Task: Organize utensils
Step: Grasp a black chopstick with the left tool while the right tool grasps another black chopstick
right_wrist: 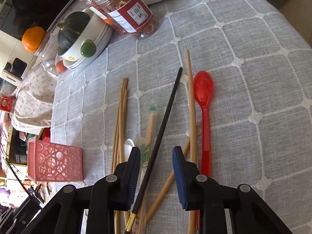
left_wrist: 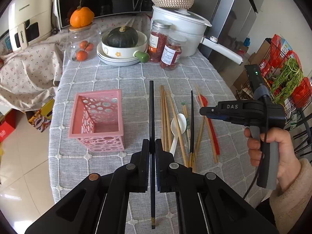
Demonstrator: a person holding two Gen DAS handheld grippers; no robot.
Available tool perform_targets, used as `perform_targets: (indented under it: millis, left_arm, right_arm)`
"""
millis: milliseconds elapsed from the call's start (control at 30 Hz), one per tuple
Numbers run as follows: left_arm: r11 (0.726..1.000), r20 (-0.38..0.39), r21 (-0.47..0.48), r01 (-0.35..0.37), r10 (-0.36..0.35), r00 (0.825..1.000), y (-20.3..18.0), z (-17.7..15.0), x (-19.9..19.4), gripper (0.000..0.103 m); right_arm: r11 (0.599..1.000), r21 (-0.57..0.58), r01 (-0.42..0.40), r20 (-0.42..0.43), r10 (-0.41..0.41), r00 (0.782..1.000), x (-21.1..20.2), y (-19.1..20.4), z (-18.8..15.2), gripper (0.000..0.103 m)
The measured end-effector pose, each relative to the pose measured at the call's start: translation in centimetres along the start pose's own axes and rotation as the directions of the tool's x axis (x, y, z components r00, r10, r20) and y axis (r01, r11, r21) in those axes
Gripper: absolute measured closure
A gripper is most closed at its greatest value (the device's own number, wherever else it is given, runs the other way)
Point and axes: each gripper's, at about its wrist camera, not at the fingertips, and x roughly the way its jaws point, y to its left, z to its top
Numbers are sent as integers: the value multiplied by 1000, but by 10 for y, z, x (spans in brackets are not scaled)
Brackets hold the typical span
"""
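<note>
Above the table (left_wrist: 204, 74), left gripper (left_wrist: 152, 146) pinches black chopstick (left_wrist: 151, 105).

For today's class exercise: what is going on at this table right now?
A person is sorting utensils with a handheld gripper in each hand. The left gripper is shut on a black chopstick, held beside the pink basket. The right gripper straddles a second black chopstick lying among the wooden chopsticks, pads not yet pressing it. A red spoon and a white spoon lie on the tablecloth.
</note>
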Motion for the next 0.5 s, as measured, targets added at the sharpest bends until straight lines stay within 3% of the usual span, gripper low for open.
perform_targets:
  millis: [300, 500]
  left_arm:
    - [1000, -21, -25, 1, -2, 1000, 19, -3, 3, 98]
    - [1000, -29, -17, 4, -5, 1000, 17, -1, 5, 98]
  right_arm:
    - [999, 52, 4, -35, -2, 999, 38, -11, 19, 86]
    - [999, 11, 35, -35, -35, 999, 43, -5, 23, 94]
